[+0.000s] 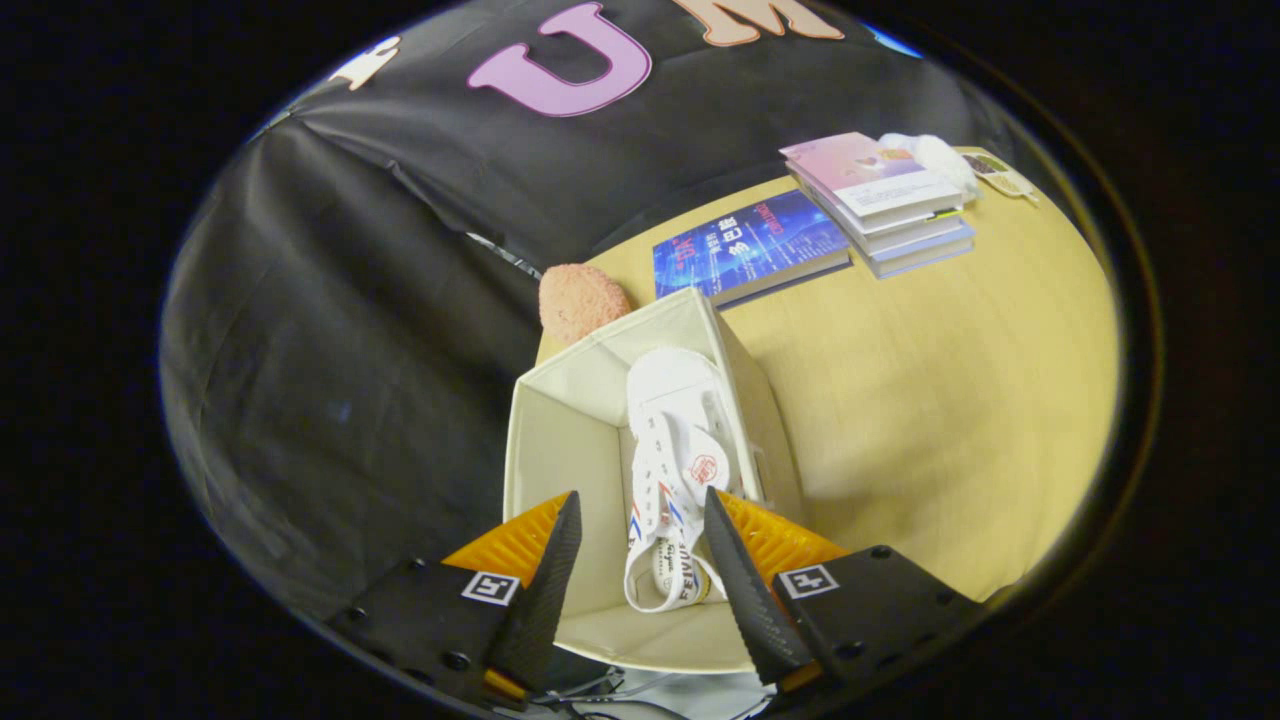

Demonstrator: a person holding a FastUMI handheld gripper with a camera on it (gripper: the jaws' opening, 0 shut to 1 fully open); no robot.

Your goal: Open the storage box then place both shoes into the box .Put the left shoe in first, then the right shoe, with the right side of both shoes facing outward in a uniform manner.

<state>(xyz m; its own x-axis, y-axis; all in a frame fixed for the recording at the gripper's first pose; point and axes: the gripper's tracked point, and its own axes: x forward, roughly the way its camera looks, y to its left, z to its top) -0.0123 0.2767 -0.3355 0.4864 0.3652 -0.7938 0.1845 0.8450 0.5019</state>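
The claw (640, 540) is hovering above the open storage box (560, 440), its two fingers standing apart and pressing on nothing, so it is released. The cream fabric box is sitting at the near corner of the tabletop (930, 420), its top open and its walls standing upright. Inside it, one white shoe (675, 470) is lying against the wall on the right side, lengthwise, its rounded toe pointing away from the claw and its heel end nearest the fingers. The shoe is showing red and blue stripes on its side, a round red mark on its tongue, and a printed strap at the heel. The heel part is lying between the two fingers, below them; the finger on the right is overlapping the shoe's edge in the view, though whether it is touching is unclear. The remaining floor of the box, to the left of the shoe, is bare.

Beyond the box, a pink fuzzy round thing (580, 300) is resting just behind its far wall. A blue book (750, 250) is lying flat near the box's far corner, and a stack of books (885, 200) is lying farther off, with a white bundle (940, 155) behind it.
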